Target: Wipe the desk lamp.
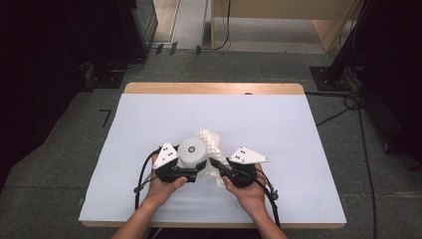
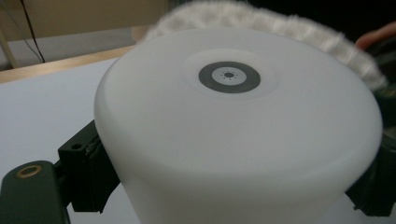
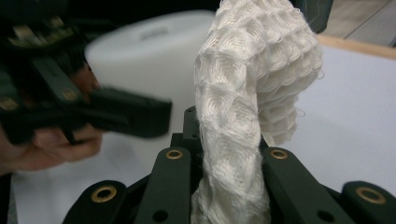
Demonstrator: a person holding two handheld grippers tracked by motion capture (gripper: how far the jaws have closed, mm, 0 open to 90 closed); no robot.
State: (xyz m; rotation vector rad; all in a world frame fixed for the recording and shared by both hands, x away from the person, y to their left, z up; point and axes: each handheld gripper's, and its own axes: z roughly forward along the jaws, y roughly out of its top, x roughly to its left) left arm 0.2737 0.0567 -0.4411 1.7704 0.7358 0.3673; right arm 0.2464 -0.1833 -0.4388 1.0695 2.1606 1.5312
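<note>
High view: left hand-held gripper [image 1: 191, 173] clamps white cylinder [image 1: 192, 152], right hand-held gripper [image 1: 213, 162] clamps cloth [image 1: 211, 141], white-covered table [image 1: 278, 129].

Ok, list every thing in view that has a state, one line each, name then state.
white cylinder: upright on the table, clamped by its sides between the left gripper's jaws.
white cloth: bunched, pinched between the right gripper's jaws, draped against the cylinder's far side.
left gripper: shut on the cylinder.
right gripper: shut on the cloth.
table: covered by a white sheet, wood edge showing at the far side.
</note>
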